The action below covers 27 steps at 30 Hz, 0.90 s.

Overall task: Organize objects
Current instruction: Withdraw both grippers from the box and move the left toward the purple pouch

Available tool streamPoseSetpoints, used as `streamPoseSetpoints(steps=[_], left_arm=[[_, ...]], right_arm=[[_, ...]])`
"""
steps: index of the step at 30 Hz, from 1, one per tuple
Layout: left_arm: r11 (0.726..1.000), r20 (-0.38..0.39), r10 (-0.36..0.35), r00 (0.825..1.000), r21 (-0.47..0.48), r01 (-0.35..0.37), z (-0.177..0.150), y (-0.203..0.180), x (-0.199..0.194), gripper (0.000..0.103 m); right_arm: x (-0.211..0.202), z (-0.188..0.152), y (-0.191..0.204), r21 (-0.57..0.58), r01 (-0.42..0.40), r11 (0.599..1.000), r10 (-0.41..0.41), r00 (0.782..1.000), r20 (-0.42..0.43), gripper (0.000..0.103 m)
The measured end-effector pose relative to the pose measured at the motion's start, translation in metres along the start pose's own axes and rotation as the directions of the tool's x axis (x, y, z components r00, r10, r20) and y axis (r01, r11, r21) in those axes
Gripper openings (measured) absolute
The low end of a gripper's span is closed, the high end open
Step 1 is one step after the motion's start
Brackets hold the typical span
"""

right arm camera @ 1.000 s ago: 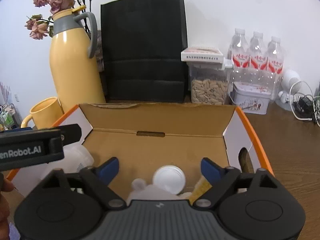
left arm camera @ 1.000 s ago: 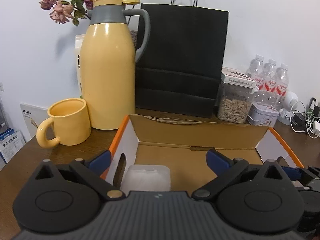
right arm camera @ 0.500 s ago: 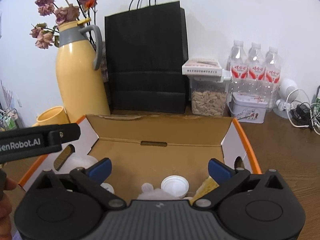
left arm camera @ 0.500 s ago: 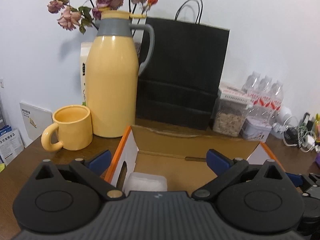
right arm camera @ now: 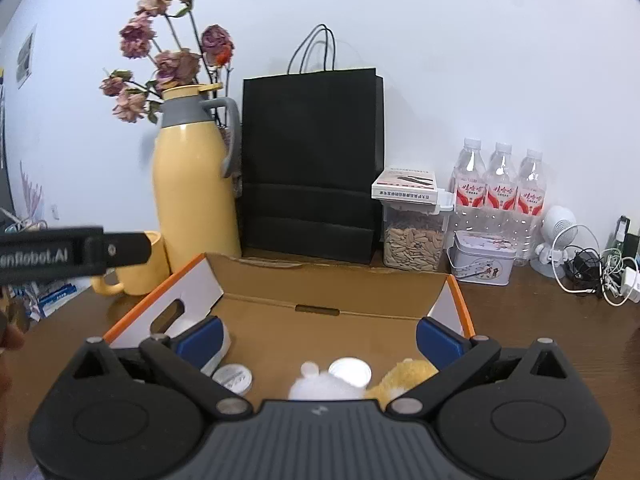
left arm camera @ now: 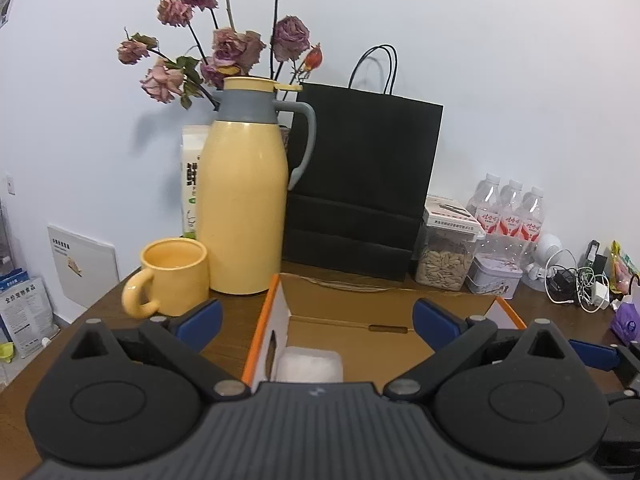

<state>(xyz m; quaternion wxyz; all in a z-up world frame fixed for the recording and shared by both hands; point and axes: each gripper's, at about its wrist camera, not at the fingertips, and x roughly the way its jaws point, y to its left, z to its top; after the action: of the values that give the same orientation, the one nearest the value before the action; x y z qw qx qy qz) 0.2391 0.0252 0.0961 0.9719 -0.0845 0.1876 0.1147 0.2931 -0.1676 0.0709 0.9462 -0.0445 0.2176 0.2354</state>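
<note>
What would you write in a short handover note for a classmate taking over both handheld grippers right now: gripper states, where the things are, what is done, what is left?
Left gripper: open, nothing between its jaws.
Right gripper: jaws have just been opening, now wide, holding nothing.
Open cardboard box with orange edges: on the brown wooden table. Inside: translucent white plastic container, two round white lids, white fluffy item, yellow plush item.
Done: those items are boxed.
Left: yellow ceramic mug and tall yellow thermos jug stand outside the box; whether they go in is unclear.
</note>
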Motion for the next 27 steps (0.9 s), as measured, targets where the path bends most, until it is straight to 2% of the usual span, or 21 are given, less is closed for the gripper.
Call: streamPoseSetpoints(steps=[11, 27], left_arm=[[1.0, -0.024, 0.018, 1.0, 0.01, -0.017, -0.027, 0.025, -0.045, 0.103], [0.998, -0.166, 0.041, 0.985, 0.063, -0.031, -0.108, 0.073, -0.1, 0.103]], right_arm=[[-0.058, -0.037, 0.004, -0.02, 0.002, 1.0, -0.002, 1.0, 0.014, 0.103], [-0.106, -0.127, 0.03, -0.043, -0.069, 0.997, 0.063, 0.989, -0.131, 0.103]])
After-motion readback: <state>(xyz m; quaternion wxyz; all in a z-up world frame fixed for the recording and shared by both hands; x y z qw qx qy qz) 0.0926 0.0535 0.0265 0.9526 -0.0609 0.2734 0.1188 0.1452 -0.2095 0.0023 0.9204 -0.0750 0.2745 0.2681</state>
